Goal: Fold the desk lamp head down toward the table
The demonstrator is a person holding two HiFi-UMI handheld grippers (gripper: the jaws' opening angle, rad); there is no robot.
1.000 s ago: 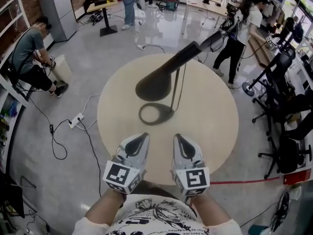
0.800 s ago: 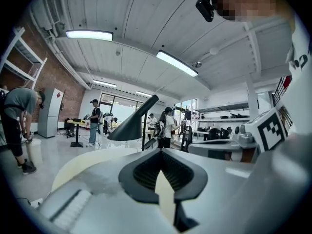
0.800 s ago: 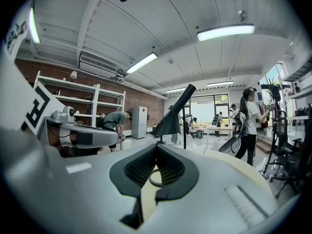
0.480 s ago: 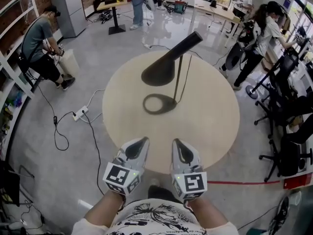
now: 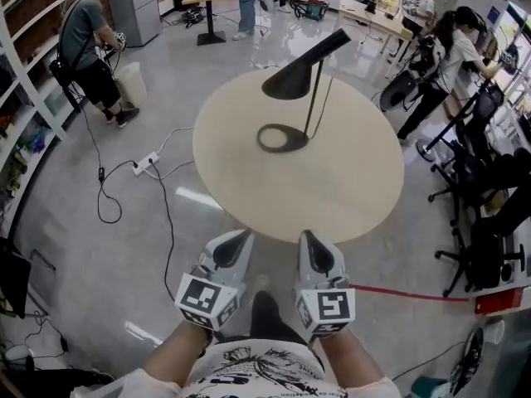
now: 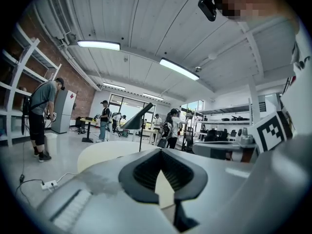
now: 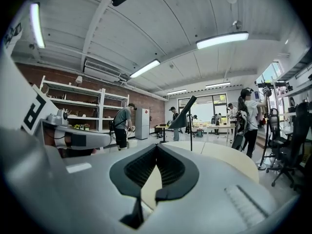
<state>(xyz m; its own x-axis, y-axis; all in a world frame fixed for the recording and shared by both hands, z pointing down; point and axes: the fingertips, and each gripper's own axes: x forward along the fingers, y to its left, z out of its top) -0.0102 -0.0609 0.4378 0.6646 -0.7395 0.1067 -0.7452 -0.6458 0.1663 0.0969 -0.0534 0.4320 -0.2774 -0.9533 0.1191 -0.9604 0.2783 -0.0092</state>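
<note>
A black desk lamp stands on the far half of a round beige table. Its ring-shaped base lies flat, and a thin stem carries the cone head, which tilts up to the right. My left gripper and right gripper hang side by side over the floor, short of the table's near edge and far from the lamp. Both are shut with nothing between them. The lamp shows small and distant in the left gripper view. In the right gripper view its head rises beyond my jaws.
A power strip and cables lie on the floor left of the table. Office chairs crowd the right side, and a red line crosses the floor there. Several people stand or work at the back and left, near shelves.
The view has drawn back from the table. The table and lamp now sit farther off and higher in the head view, and both grippers are over the floor instead of the tabletop. Both stay shut.
</note>
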